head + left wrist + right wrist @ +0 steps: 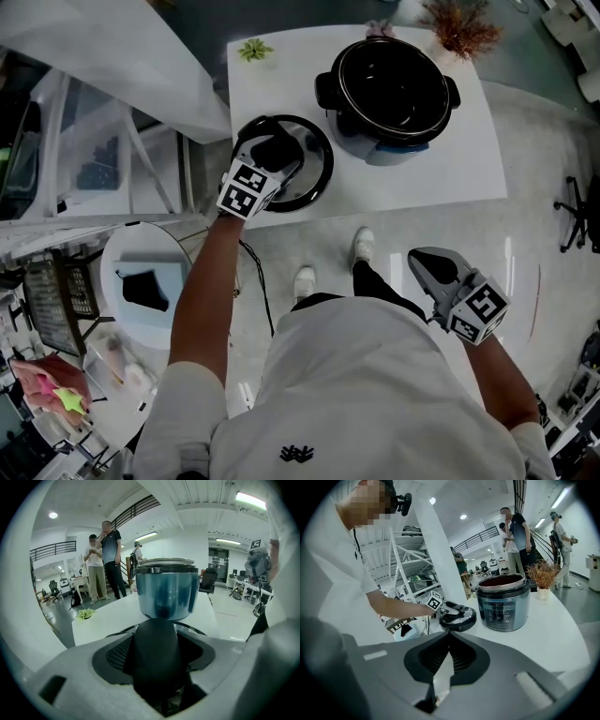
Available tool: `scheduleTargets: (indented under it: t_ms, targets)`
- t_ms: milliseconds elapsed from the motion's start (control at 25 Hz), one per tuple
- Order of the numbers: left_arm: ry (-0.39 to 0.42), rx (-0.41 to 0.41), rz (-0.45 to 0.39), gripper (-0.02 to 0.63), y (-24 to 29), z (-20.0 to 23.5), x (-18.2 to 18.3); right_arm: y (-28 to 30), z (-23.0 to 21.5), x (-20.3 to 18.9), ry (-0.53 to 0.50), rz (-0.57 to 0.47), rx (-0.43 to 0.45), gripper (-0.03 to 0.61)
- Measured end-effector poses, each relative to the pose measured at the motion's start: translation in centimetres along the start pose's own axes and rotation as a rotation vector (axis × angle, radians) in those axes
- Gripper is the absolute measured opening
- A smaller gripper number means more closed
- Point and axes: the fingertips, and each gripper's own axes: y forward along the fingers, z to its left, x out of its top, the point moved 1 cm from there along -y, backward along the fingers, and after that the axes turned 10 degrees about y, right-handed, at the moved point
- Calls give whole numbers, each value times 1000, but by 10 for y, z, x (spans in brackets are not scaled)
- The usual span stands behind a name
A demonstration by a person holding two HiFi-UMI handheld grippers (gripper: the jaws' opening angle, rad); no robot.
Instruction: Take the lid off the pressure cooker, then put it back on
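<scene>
Centre left, left gripper (277, 150) jaws clamped on lid handle (156, 653), lid (317, 178) on surface (441, 169) beside open pressure cooker (343, 81), right gripper (424, 261) lower right, jaws together

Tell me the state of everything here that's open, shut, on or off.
Pressure cooker: open, lid off.
Lid: lying on the table beside the cooker, handle up.
Left gripper: fingers shut on the lid's handle.
Right gripper: fingers shut, empty.
</scene>
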Motion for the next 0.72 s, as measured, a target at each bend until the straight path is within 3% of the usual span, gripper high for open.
scheduleTargets:
  t_ms: [720]
  targets:
    - [10,16,3,290,14,-8,-20,-1,-3,-10,29,16,-16,11]
